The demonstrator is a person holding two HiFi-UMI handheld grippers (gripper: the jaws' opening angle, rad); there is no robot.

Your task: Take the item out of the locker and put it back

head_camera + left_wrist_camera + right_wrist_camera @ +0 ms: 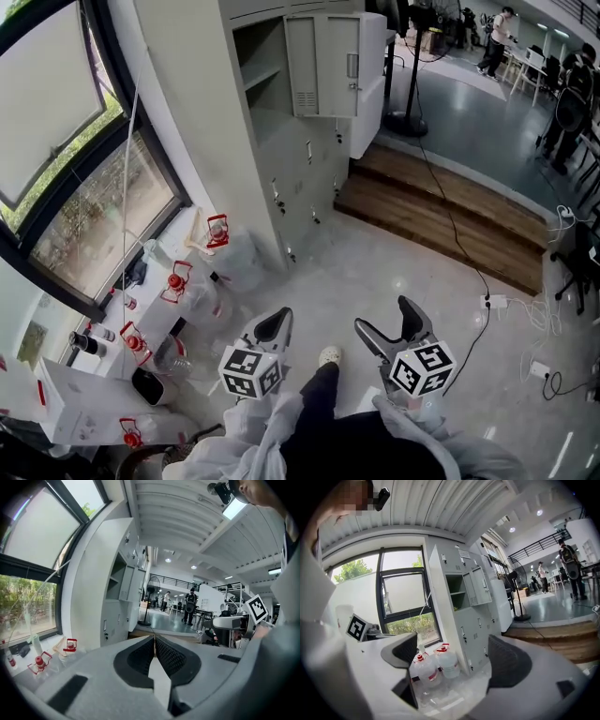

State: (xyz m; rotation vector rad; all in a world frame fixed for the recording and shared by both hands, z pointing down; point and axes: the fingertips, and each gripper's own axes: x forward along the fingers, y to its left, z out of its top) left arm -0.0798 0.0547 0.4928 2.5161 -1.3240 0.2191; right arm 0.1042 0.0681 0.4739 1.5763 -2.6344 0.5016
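— How is the left gripper [281,317] held?

— It is held low over the pale floor [394,272], beside the person's dark trouser leg [319,394]. In the left gripper view its jaws are seen pressed together, and nothing is caught between them.

— And the right gripper [382,315]?

— It is carried at about the same height, just beside the left one. Its jaws are spread wide and nothing is held in them. Between them, in the right gripper view, two clear water jugs [440,663] with red caps are framed against the foot of the grey locker [300,150].

— Where is the item?

— It cannot be made out. One upper compartment [258,66] is shown open, with its door [323,66] swung out to the right. A shelf is seen inside, but what is stored there is too small and too shadowed to tell. The locker is well apart from both grippers.

— What else is shown?

— More red-capped jugs [178,281] are lined up under the window [103,206]. A wooden step [441,220] is set to the right of the locker, and a black cable [459,234] is trailed across it to a white power strip [494,302].
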